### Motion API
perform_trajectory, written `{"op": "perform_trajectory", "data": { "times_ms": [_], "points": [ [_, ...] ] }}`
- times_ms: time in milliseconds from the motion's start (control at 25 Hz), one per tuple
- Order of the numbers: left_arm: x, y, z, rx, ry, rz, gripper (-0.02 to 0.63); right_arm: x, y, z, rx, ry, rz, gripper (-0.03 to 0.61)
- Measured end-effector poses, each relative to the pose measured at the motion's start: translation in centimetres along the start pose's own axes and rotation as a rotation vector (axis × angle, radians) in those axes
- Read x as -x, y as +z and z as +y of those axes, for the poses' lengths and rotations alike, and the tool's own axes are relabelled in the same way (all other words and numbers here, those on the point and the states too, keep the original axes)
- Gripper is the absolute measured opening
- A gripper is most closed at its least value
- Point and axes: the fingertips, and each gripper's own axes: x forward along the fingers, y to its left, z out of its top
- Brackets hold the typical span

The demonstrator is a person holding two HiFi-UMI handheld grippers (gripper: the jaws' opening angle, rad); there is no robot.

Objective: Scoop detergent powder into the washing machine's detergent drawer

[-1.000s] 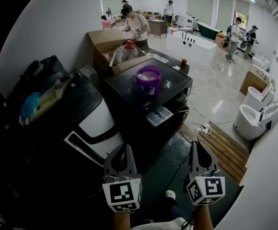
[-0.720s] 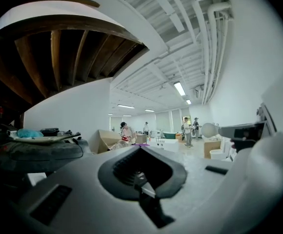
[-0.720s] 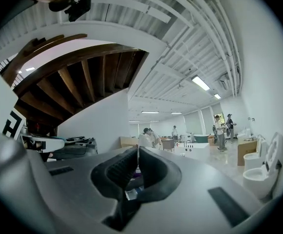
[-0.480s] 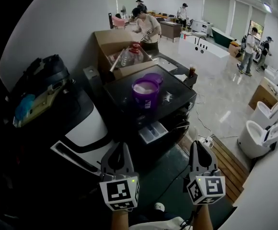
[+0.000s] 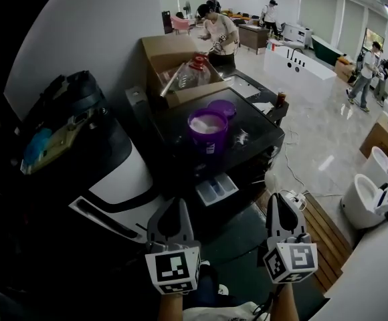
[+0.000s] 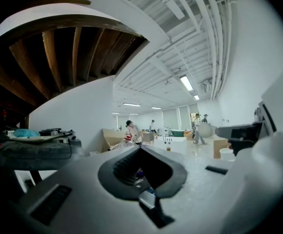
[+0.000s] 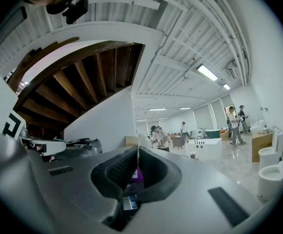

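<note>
Purple tub (image 5: 207, 131) on washer (image 5: 174, 127) | left gripper (image 5: 172, 204), right gripper (image 5: 276, 199) low, side by side | jaws together, empty

Purple detergent tub (image 5: 208, 130) open atop washer (image 5: 180, 129); drawer (image 5: 217, 189) pulled out.

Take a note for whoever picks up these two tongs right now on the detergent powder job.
Left tongs: shut, empty, held low in front of the washing machine. Right tongs: shut, empty, alongside.
Purple detergent tub: open on the machine's top, white powder inside; lid just beyond it.
Small white item beside the tub may be the scoop; cannot tell.
Detergent drawer: pulled out at the front.
Done: tub and drawer open. Left: all the scooping into the drawer.
</note>
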Motion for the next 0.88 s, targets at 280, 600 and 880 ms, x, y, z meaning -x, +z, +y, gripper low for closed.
{"op": "perform_trajectory", "data": {
  "times_ms": [280, 600, 880],
  "points": [
    [-3.5, -0.7, 0.3, 0.002, 0.011, 0.026, 0.002, -3.4, -0.7, -0.7, -0.004, 0.020, 0.016, 0.021],
    [-10.1, -0.4, 1.8, 0.010, 0.007, 0.016, 0.002, -10.2, -1.3, -1.4, -0.011, 0.032, 0.037, 0.021],
    [-16.5, 0.4, 5.8, 0.009, 0.027, 0.014, 0.002, -18.0, -1.1, -0.7, 0.002, 0.053, 0.052, 0.021]
  ]
}}
